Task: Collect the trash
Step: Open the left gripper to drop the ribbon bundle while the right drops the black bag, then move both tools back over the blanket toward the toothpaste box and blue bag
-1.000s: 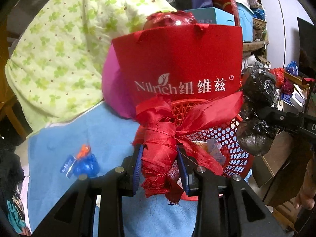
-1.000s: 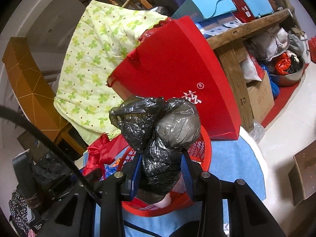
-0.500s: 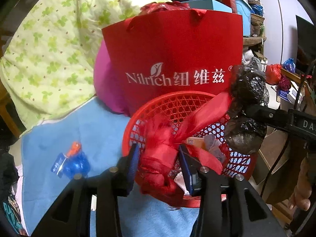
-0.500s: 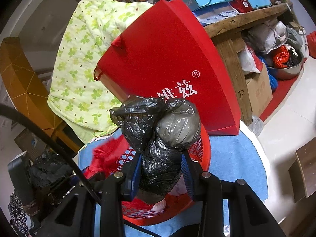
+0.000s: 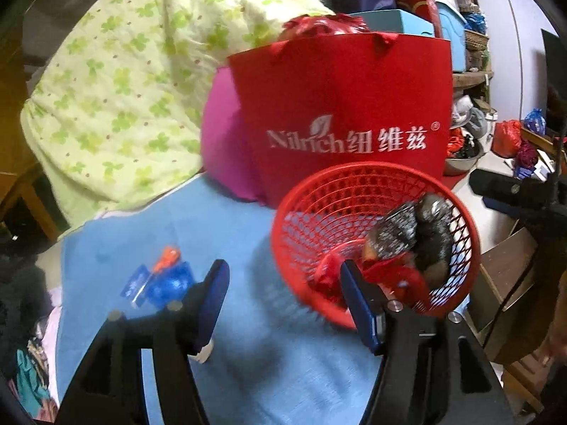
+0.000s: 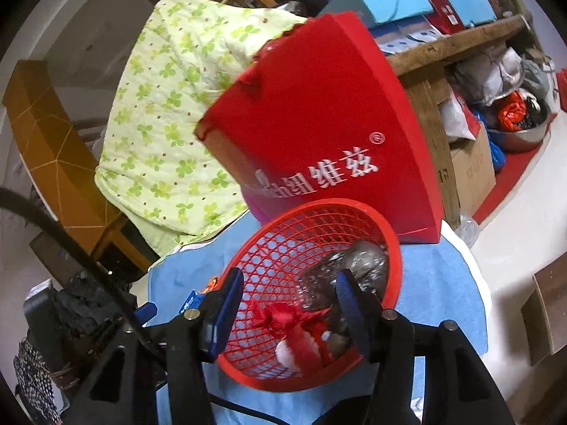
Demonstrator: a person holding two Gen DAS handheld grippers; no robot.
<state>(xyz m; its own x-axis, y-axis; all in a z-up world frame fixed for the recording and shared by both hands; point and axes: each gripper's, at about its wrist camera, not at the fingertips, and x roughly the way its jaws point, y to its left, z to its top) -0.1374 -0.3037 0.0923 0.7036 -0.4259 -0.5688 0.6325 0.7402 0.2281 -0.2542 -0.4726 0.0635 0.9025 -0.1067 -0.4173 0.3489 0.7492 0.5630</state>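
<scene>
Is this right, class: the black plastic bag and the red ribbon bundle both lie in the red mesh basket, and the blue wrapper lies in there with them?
Not quite. The black plastic bag and red ribbon bundle do lie in the red mesh basket, but the blue wrapper lies outside it, on the blue cloth beside the basket. The left wrist view shows this.

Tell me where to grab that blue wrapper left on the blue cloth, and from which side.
Judging by its pose, take the blue wrapper at its bulging crumpled middle, coming down from above: it lies flat on the blue cloth, clear of the red basket. The flat ends offer little to pinch.
</scene>
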